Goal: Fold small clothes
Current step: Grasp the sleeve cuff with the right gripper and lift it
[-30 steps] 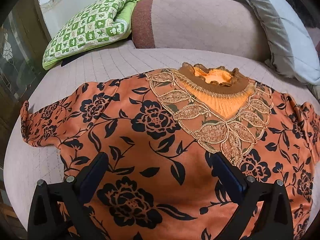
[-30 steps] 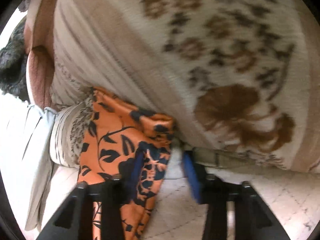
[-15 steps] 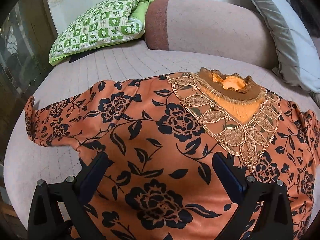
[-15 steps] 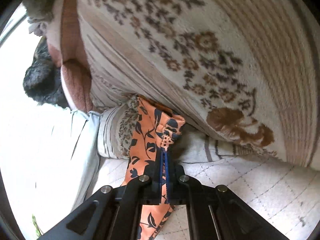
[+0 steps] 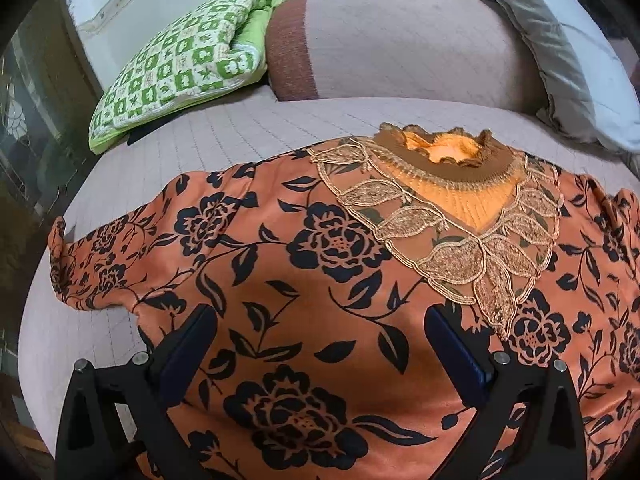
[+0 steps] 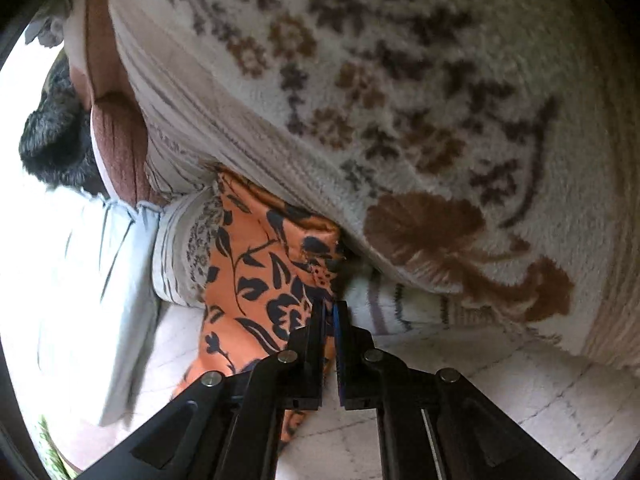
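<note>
An orange blouse (image 5: 320,280) with black flowers and a gold lace collar lies spread flat on a pinkish quilted bed, neck pointing away. My left gripper (image 5: 320,344) is open and hovers low over the blouse's chest, empty. In the right wrist view my right gripper (image 6: 330,312) is shut on the blouse's sleeve end (image 6: 272,264), which lies against a folded cream blanket.
A green checked pillow (image 5: 180,64) and a pink bolster (image 5: 400,44) lie at the bed's head, a grey-white pillow (image 5: 560,40) at the right. A cream blanket with brown flowers (image 6: 400,120) rises right behind the right gripper. A dark wooden frame edges the bed's left side.
My right gripper closed on the sleeve end, going from open to shut. My left gripper drifted left over the blouse, staying open.
</note>
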A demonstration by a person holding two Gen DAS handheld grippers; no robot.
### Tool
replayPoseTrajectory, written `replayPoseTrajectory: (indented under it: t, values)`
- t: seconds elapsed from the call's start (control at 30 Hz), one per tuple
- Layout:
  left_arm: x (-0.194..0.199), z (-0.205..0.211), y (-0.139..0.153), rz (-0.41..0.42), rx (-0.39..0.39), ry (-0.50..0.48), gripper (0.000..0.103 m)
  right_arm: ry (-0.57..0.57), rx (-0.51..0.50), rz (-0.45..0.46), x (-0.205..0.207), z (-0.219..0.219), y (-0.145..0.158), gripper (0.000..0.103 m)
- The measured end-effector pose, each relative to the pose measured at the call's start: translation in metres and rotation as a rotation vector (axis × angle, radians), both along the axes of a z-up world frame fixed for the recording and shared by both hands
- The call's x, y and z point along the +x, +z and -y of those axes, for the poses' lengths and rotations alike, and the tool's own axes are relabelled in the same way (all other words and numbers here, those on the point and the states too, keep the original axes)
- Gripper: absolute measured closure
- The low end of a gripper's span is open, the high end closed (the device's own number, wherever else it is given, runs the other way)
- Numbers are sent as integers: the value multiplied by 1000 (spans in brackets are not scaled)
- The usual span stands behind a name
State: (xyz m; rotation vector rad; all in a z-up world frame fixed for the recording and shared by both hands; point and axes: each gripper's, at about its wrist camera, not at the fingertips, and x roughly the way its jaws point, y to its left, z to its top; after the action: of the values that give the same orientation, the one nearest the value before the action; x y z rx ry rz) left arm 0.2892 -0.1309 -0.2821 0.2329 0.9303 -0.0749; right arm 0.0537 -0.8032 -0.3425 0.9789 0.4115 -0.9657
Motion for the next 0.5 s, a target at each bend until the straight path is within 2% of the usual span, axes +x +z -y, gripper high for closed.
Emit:
replayPoseTrajectory:
  t: [0.37, 0.5]
  values:
    - [0, 2, -3, -6, 9, -11, 0, 49, 23, -10, -3, -4, -1, 97]
    - [1, 2, -5, -11, 11, -13, 0, 26, 8, -93, -3, -4, -4, 97]
